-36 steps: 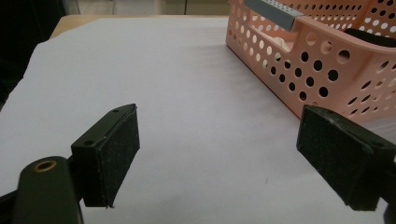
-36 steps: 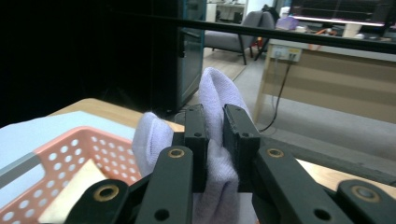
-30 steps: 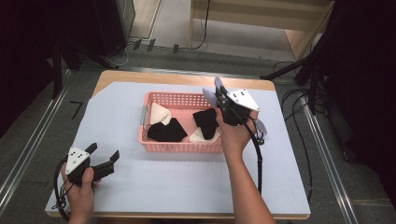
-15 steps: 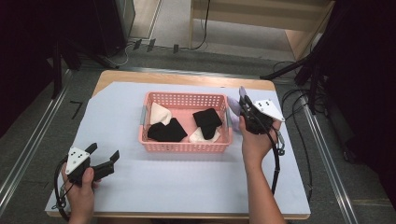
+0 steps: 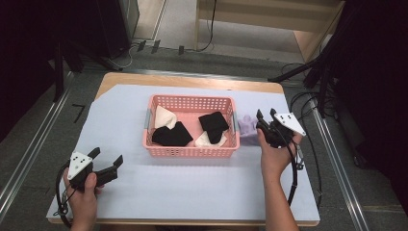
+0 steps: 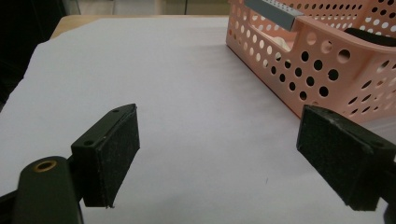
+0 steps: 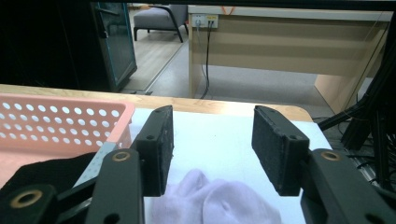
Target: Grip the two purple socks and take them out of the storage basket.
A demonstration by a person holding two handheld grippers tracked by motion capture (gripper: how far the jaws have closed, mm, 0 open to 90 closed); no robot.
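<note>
A pink perforated basket (image 5: 192, 150) stands mid-table and holds two black socks (image 5: 172, 135) (image 5: 213, 123) and white ones (image 5: 164, 117). A pale lilac sock (image 5: 247, 127) lies on the white sheet just right of the basket. My right gripper (image 5: 266, 115) hovers right beside it; its jaws have just been opening. In the right gripper view the lilac sock (image 7: 219, 201) lies loose below the right gripper (image 7: 212, 149), untouched by either pad. My left gripper (image 5: 106, 161) rests open at the front left, empty, as the left gripper (image 6: 224, 144) faces the basket (image 6: 327, 65).
The white sheet (image 5: 144, 192) covers the table. Bare sheet lies in front of the basket and to its left. The table's right edge runs close to my right hand. A cable (image 5: 292, 178) trails from the right gripper. The basket's corner (image 7: 60, 122) sits left of the right jaws.
My right gripper moved from above the basket to its right side and sank toward the table with the lilac sock. Its jaws opened and the sock now lies on the sheet. The left gripper kept still.
</note>
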